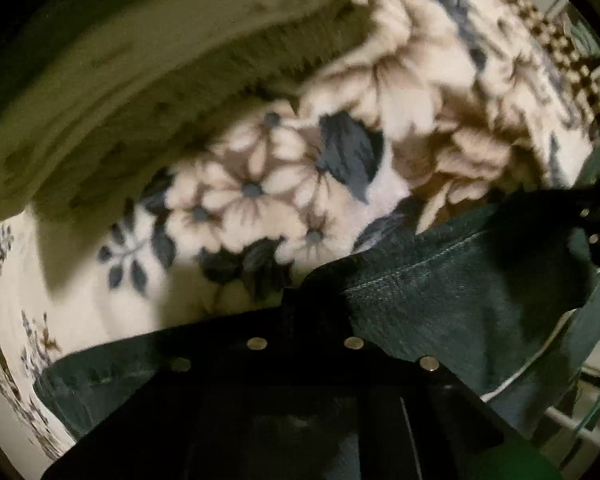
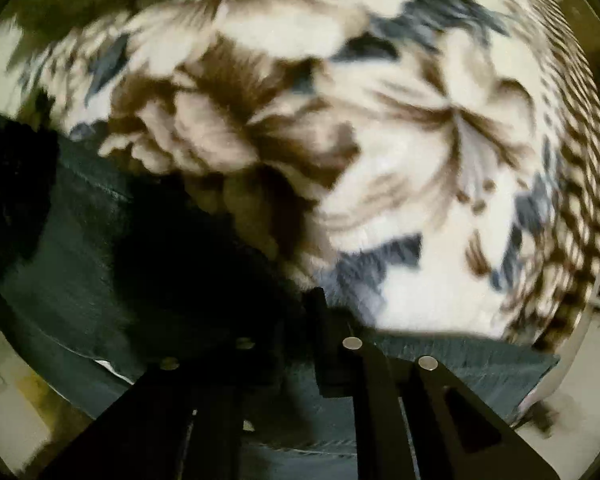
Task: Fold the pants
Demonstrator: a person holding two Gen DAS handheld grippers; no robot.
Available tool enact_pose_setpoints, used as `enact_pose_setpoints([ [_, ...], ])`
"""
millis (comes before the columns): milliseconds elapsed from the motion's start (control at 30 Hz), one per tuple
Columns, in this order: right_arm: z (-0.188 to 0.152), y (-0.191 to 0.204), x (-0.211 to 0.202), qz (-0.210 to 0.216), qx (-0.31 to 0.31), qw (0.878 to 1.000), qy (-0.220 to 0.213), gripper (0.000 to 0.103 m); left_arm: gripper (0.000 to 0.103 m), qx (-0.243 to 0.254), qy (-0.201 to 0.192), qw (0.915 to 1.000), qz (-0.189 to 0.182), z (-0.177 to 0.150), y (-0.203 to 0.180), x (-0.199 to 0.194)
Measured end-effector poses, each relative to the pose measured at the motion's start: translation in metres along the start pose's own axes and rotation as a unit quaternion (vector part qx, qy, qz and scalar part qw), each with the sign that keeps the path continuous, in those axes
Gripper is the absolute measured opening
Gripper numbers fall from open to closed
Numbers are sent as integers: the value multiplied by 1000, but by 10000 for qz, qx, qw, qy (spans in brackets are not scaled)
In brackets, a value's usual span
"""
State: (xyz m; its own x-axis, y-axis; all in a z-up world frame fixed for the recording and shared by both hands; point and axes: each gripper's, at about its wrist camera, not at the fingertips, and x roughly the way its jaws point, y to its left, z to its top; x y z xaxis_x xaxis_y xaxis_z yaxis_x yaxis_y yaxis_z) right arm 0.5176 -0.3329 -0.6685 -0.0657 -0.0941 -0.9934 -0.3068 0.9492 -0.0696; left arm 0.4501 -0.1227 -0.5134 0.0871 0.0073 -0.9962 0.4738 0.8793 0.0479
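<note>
Dark denim pants (image 1: 452, 304) hang from both grippers above a floral blanket (image 1: 260, 184). My left gripper (image 1: 314, 300) is shut on the pants' upper edge, and the cloth stretches to the right towards my right gripper (image 1: 596, 220), seen at the right edge of the left wrist view. In the right wrist view my right gripper (image 2: 308, 308) is shut on the pants (image 2: 72, 248), which spread left and below it. My left gripper (image 2: 8, 184) shows there as a dark shape at the left. Both views are blurred.
The cream, brown and blue floral blanket (image 2: 380, 140) fills the space ahead, with a checkered border (image 1: 556, 36) at the right. An olive-lit wall or headboard (image 1: 120, 80) rises at the far left. White rails (image 1: 572, 420) show at the lower right.
</note>
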Motion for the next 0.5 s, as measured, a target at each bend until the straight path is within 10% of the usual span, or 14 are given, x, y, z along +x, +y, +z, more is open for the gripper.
enact_pose_setpoints([
  [267,-70,-20,-59,192,398,9971,-614,7,4,-595,-597,9964,-10,-48,-7,-76],
  [500,-166,2,-84,317,248,9971,-644,7,4,-1512,-518,9869,-224,-154,-40,-112],
])
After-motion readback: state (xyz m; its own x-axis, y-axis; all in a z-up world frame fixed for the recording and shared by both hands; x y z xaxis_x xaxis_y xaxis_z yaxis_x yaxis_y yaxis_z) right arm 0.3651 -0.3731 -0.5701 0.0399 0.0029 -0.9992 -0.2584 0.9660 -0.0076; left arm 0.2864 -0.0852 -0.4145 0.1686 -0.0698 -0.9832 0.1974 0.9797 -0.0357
